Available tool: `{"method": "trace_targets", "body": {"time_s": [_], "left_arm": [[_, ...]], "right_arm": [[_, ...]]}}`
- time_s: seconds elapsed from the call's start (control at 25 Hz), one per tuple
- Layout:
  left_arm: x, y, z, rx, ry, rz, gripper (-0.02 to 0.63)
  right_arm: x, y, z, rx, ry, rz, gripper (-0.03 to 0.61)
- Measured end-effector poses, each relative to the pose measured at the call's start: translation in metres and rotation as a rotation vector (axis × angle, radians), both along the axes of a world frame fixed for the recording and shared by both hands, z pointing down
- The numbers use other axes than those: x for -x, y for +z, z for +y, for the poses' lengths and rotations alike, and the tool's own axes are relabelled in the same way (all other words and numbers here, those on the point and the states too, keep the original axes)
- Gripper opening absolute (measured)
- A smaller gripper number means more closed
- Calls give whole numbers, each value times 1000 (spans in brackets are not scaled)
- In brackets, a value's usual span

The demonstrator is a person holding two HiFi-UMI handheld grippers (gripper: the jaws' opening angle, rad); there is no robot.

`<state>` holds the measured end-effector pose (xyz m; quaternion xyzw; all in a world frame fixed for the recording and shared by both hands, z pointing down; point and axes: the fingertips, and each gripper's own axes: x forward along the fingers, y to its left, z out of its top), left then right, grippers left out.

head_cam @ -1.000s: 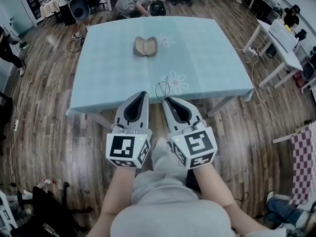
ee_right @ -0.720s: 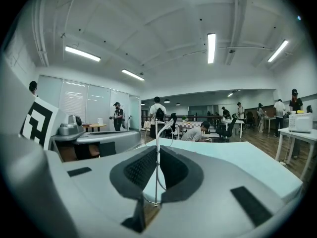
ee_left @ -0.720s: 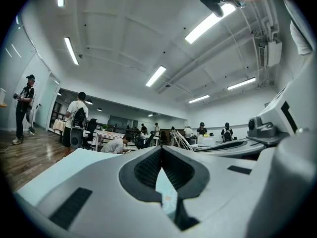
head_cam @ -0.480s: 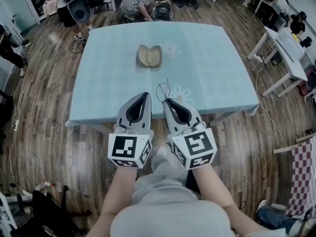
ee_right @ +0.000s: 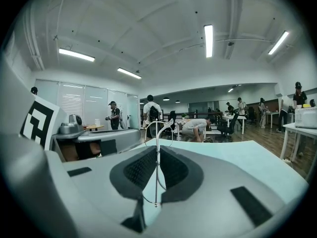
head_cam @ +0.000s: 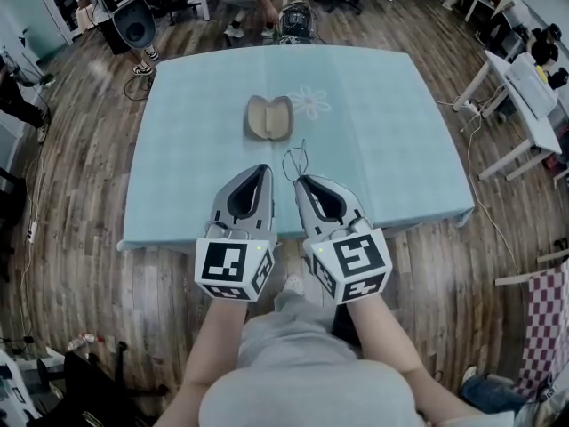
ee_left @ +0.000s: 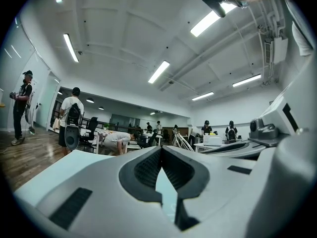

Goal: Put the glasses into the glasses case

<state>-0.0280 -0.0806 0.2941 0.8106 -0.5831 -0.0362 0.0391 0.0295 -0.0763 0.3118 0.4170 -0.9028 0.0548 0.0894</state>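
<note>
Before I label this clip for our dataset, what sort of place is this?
Probably an open-plan office or lab workroom: white desks at the side, ceiling strip lights, several people standing about, and a wooden floor.

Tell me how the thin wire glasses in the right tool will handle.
Probably light and springy: the glasses look like thin wire. Pinched at one narrow spot by the right tool, they may swivel. Likely easy to bend.

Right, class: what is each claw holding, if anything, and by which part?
The right claw pinches the glasses by a thin wire arm; the left claw holds nothing.
</note>
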Motion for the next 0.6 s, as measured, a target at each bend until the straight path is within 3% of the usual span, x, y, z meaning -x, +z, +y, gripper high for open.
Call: {"method": "trace_targets", "body": {"time_s": [0.6], "left_arm": [[11,11,-50,43,-43,-16,9]], "right_arm": [[3,14,-51,38,-13,29,26]]}}
